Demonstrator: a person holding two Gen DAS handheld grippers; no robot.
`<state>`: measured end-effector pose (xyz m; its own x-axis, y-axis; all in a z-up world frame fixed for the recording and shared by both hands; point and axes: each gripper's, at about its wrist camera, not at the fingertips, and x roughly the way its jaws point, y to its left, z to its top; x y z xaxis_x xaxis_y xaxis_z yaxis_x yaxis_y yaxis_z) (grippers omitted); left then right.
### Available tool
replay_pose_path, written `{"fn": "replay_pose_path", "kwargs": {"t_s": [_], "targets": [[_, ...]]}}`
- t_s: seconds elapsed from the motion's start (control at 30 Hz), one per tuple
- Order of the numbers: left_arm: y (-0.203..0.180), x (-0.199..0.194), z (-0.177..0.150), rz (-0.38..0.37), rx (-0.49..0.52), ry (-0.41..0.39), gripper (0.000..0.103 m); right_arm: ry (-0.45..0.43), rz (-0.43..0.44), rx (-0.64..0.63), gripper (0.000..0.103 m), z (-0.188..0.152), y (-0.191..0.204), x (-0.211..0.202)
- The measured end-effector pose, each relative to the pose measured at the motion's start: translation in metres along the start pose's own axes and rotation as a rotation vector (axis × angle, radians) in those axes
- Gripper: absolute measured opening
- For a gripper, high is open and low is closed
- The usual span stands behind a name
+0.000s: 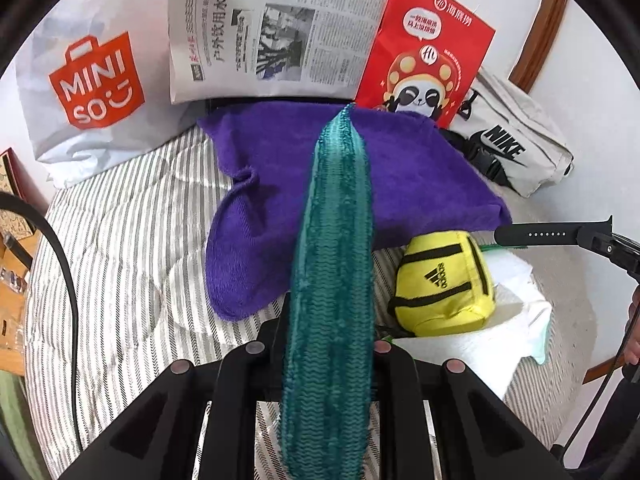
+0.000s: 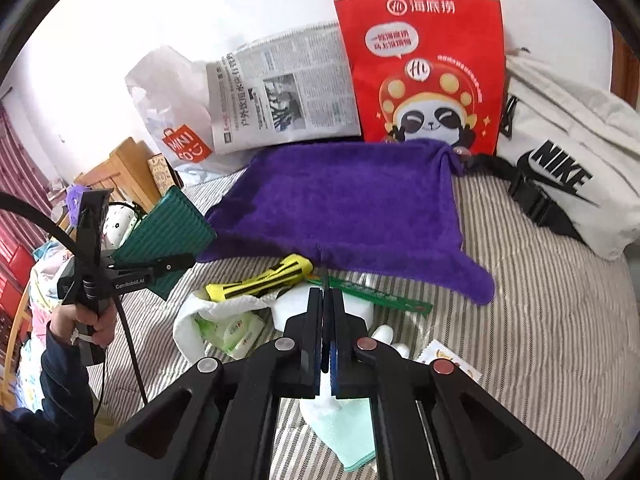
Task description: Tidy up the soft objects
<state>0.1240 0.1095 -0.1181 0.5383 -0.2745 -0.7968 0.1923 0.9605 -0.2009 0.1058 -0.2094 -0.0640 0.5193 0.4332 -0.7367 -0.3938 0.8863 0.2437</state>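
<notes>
- Left wrist view, 9 o'clock: white MINISO bag (image 1: 88,80) propped at the head of the striped bed (image 1: 132,240).
- 12 o'clock: newspaper (image 1: 276,28) standing upright, red panda bag (image 1: 428,52) just right of it.
- Centre: purple towel (image 1: 360,184) spread on the bed, near left corner rumpled, far edge touching the paper and the red bag.
- Left gripper (image 1: 328,360) clamped on a teal ribbed cloth (image 1: 332,260); the cloth runs from 6 o'clock up the middle of the view, between the fingers and edge-on to the camera.
- 4 o'clock: yellow Adidas pouch (image 1: 440,284) lying on a white towel (image 1: 480,344), just off the purple towel's near edge.
- 2 o'clock: white Nike bag (image 1: 516,144), black strap touching the purple towel's right side.
- 3 o'clock: right gripper's finger (image 1: 560,234) pokes in from the edge.
- Right wrist view, 9 o'clock: hand (image 2: 86,328) in a dark sleeve holds the left gripper off the bed; the teal cloth shows flat, pinched at its lower edge.
- 7 o'clock: white towel bundle with a green wipes pack (image 2: 236,332) tucked in it, yellow pouch touching its top.
- Centre low: right gripper (image 2: 328,312) fully closed, jaws pressed together; nothing visibly between the tips.
- Mint cloth (image 2: 344,436) under the gripper at 6 o'clock.
- Green ruler-like strip (image 2: 384,300) at 5 o'clock of the purple towel, near the fingertips.
</notes>
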Motion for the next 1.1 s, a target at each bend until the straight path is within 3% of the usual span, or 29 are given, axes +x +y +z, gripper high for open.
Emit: {"fn": "replay_pose_path", "kwargs": {"t_s": [0.27,0.53,0.87,1.1], "targets": [[0.002,-0.007,0.015,0.007,-0.018,-0.026,0.018,-0.044,-0.023,-0.021,0.003,0.021,-0.002,0.001],[0.010,0.001,0.045,0.002,-0.039,-0.022,0.018,-0.067,-0.045,-0.016,0.003,0.064,-0.015,0.039],[0.016,0.046,0.089,0.046,-0.042,0.032,0.018,-0.086,-0.095,-0.027,0.003,0.112,-0.039,0.099],[0.014,0.081,0.110,0.020,-0.041,0.078,0.018,-0.064,-0.125,-0.017,0.003,0.122,-0.056,0.128]]}}
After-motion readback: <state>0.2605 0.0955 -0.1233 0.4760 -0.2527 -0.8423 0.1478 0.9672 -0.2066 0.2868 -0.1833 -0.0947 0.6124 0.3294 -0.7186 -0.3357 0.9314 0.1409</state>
